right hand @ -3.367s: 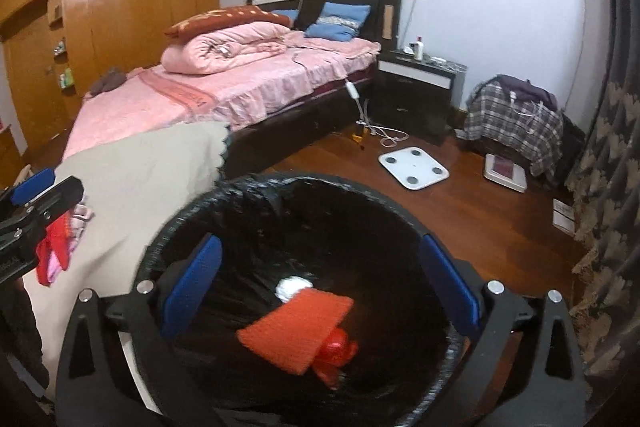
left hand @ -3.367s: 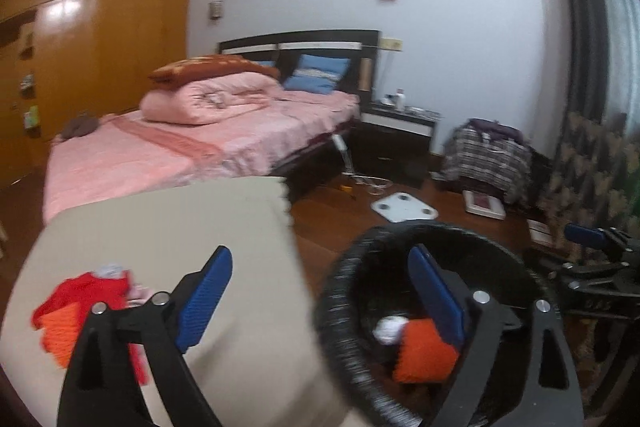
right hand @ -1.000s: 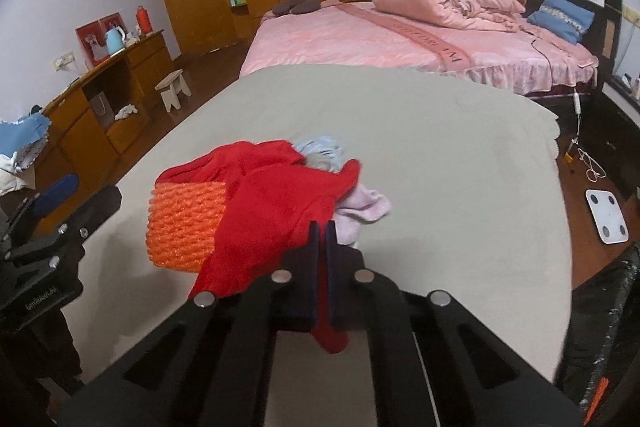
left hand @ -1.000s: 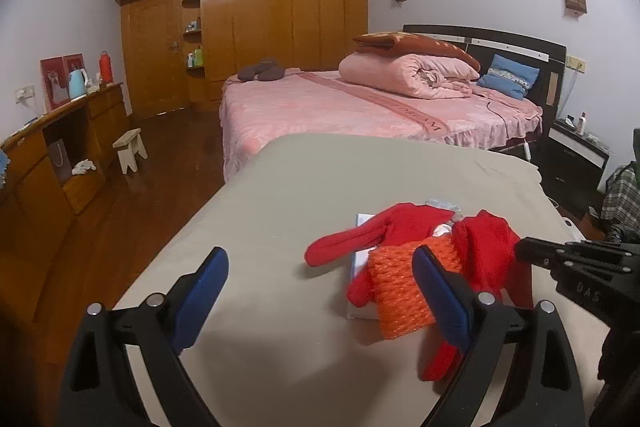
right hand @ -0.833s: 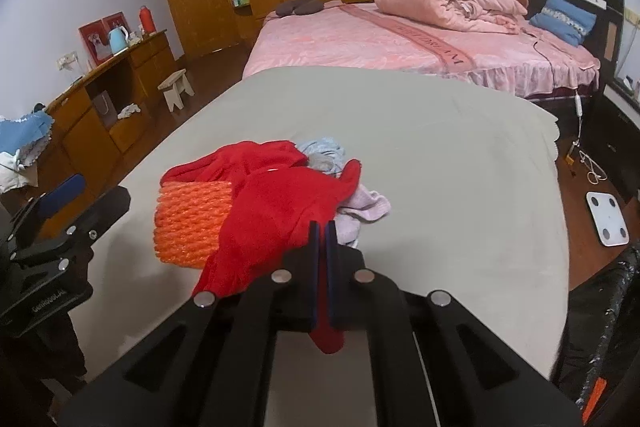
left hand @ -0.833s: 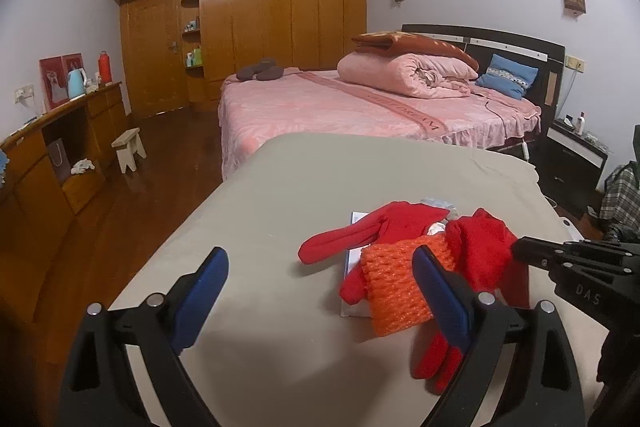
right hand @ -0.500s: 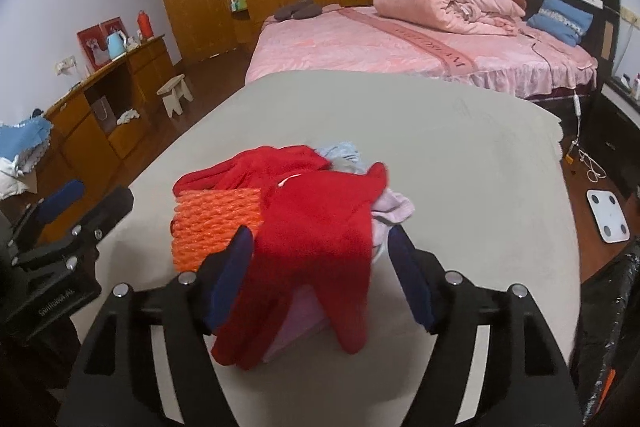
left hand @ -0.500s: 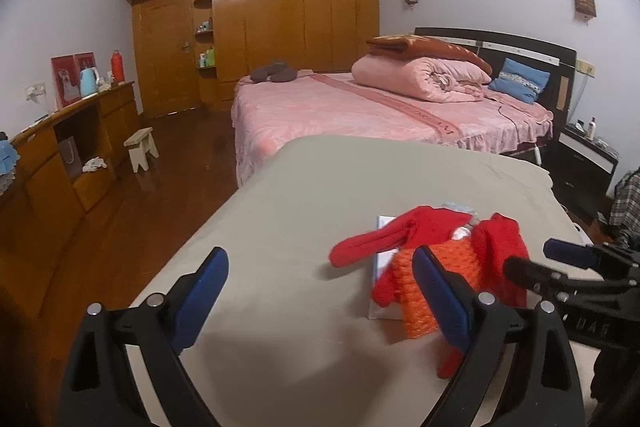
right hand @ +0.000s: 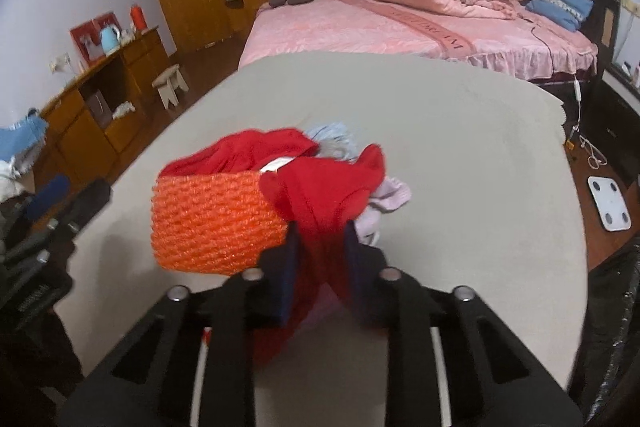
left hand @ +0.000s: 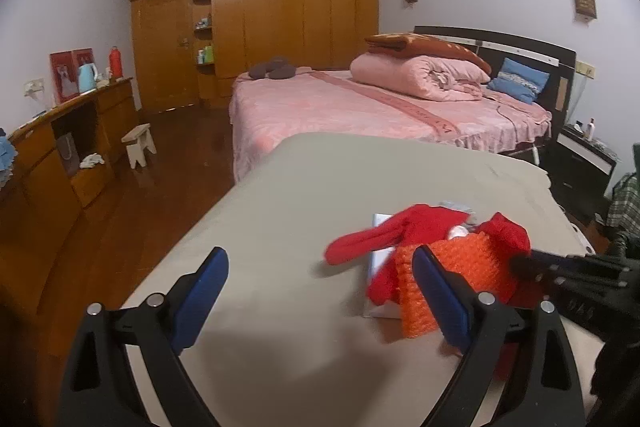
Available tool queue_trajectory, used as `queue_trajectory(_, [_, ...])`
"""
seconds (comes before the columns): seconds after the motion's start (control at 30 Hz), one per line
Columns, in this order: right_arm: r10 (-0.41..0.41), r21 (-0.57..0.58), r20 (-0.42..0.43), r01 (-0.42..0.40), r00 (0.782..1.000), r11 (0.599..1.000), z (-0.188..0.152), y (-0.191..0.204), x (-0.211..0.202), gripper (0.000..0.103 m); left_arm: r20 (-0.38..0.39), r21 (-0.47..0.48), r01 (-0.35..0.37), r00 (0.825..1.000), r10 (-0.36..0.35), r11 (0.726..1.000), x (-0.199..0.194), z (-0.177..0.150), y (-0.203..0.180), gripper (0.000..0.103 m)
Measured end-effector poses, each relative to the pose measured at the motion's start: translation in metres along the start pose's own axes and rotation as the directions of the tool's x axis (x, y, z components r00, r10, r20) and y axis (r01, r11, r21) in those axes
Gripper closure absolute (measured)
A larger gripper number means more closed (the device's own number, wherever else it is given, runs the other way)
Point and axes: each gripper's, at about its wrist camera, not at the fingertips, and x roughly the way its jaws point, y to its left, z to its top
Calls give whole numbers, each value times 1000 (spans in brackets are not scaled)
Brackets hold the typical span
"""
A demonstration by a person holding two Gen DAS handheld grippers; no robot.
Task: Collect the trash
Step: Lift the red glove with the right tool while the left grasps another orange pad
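Note:
A pile of trash lies on the grey covered table [right hand: 460,147]: a red cloth [right hand: 324,195], an orange foam net [right hand: 212,223], and pale blue and lilac scraps behind them. My right gripper [right hand: 318,259] is shut on the near end of the red cloth. In the left wrist view the pile shows as the red cloth [left hand: 404,227], the orange net [left hand: 460,267] and a white packet [left hand: 378,255] under them, with the right gripper [left hand: 520,267] reaching in from the right. My left gripper [left hand: 320,291] is open and empty, above the table just left of the pile.
A black-lined trash bin [right hand: 616,307] stands at the table's right edge. A pink bed [left hand: 380,107] lies beyond the table, a wooden wardrobe [left hand: 280,11] behind it. A wooden desk [left hand: 60,155] and a small stool [left hand: 140,143] are at the left.
Both grippers swung from over the bin to the table. My right gripper was shut, opened around the red cloth half a second ago, and has now closed on it. The left stays open.

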Motion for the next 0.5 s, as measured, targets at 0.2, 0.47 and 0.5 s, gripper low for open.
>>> queue_trajectory(0.2, [-25, 60, 29, 23, 999, 998, 0, -33, -27, 91, -19, 28, 61, 998, -60, 998, 1, -3, -22, 12])
queue_trajectory(0.47, [-103, 135, 19, 100, 994, 986, -14, -77, -45, 91, -64, 67, 149, 987, -145, 987, 10, -12, -59, 12])
queue_trajectory(0.5, [-108, 142, 15, 104, 994, 984, -16, -80, -44, 91, -70, 70, 155, 986, -150, 985, 12, -12, -64, 12])
